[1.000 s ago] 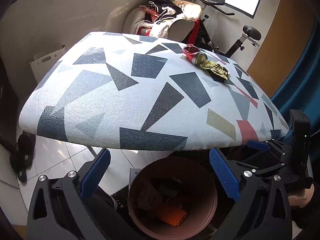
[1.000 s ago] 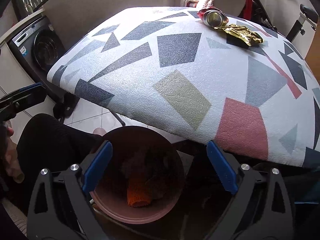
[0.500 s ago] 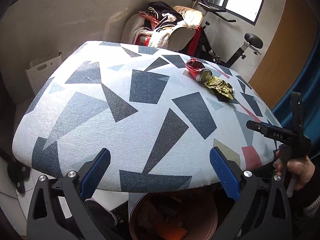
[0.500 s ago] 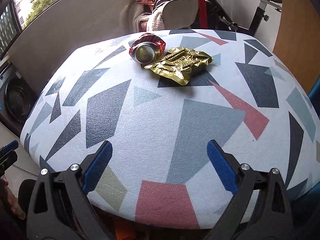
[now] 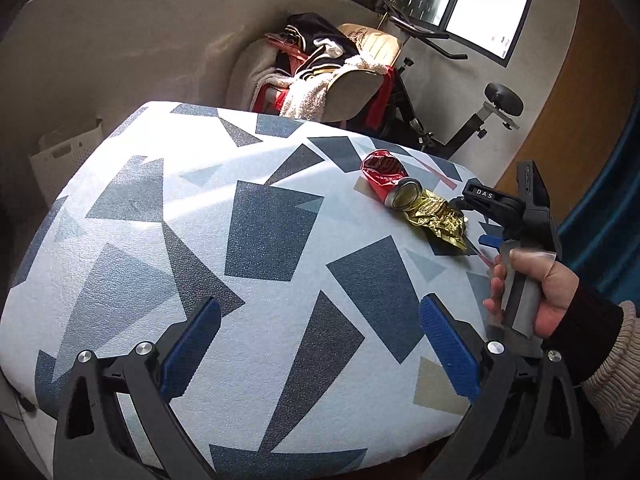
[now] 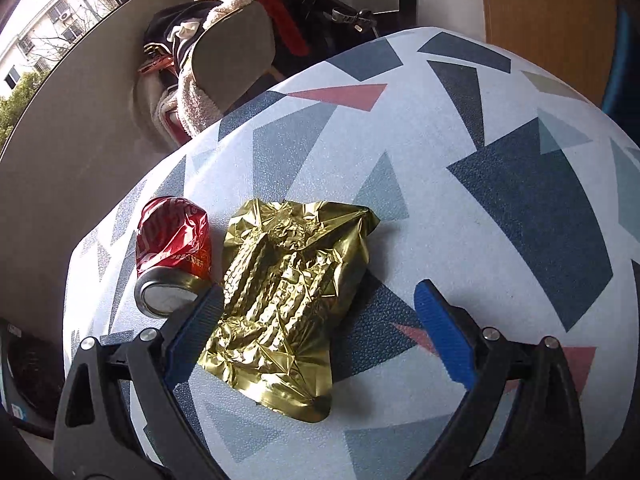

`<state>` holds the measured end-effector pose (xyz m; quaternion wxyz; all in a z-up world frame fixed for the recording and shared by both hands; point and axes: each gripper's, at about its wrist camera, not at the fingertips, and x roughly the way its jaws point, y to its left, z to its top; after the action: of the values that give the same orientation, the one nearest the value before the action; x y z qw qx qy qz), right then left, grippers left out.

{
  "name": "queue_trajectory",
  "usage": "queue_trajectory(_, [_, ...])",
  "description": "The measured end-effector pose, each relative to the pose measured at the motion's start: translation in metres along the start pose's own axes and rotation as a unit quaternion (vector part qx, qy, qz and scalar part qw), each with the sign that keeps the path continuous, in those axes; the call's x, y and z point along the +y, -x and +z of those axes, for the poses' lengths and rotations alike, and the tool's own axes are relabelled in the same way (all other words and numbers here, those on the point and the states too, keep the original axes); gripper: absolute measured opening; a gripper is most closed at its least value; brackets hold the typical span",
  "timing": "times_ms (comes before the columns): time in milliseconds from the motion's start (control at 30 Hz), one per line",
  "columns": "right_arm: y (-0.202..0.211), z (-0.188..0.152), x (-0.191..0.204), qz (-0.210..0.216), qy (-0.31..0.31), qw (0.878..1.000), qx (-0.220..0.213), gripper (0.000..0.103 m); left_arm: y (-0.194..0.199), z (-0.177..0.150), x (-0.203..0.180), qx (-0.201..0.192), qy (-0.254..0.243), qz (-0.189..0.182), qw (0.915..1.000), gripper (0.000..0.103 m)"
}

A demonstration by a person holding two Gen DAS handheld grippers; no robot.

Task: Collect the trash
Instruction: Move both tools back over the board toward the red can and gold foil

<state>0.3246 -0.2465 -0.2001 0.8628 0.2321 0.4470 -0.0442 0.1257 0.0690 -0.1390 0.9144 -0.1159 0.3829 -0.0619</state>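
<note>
A crumpled gold foil wrapper (image 6: 286, 300) lies on the patterned table (image 6: 500, 208), with a crushed red can (image 6: 172, 248) on its side just left of it. My right gripper (image 6: 320, 328) is open and empty, low over the table, its jaws either side of the wrapper's near half; the left finger stands between can and wrapper. In the left wrist view the can (image 5: 386, 178) and wrapper (image 5: 438, 220) lie at the far right, with the right gripper (image 5: 486, 222) beside them. My left gripper (image 5: 320, 344) is open and empty over the table's near part.
A chair piled with clothes (image 5: 320, 76) and an exercise bike (image 5: 460, 112) stand beyond the table's far edge. A white crate (image 5: 64, 152) sits on the floor at left. A washing machine (image 6: 24, 364) shows at lower left in the right wrist view.
Both grippers rose from the bin under the table's edge to above the tabletop. The right gripper moved forward to the wrapper and can. Both stayed open.
</note>
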Motion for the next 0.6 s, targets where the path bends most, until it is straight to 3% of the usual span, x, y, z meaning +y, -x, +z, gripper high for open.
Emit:
queue_trajectory(100, [-0.016,0.007,0.007,-0.03,0.001,1.0,0.0,0.096,-0.006,-0.001,0.005,0.008,0.006,-0.001,1.0,0.097])
queue_trajectory(267, [-0.03,0.006,0.026,-0.055,0.079,0.995,-0.009,0.097,-0.014,-0.001,0.014,0.02,0.035,-0.014,0.9991,0.097])
queue_trajectory(300, [-0.03,0.005,0.027,-0.047,0.091,0.995,-0.008,0.096,-0.015,0.0,0.015,0.021,0.04,-0.018,0.9988,0.097])
queue_trajectory(333, [-0.028,0.003,0.028,-0.036,0.101,0.994,-0.008,0.086,-0.016,0.002,0.015,0.022,0.043,-0.022,0.9986,0.097])
queue_trajectory(467, [-0.018,-0.004,0.026,-0.012,0.149,0.989,-0.003,0.08,-0.024,0.015,0.014,0.025,0.058,-0.045,0.997,0.097])
queue_trajectory(600, [0.0,-0.006,0.009,0.008,0.164,0.986,-0.025,0.073,-0.044,0.032,0.009,0.039,0.078,-0.078,0.9931,0.092])
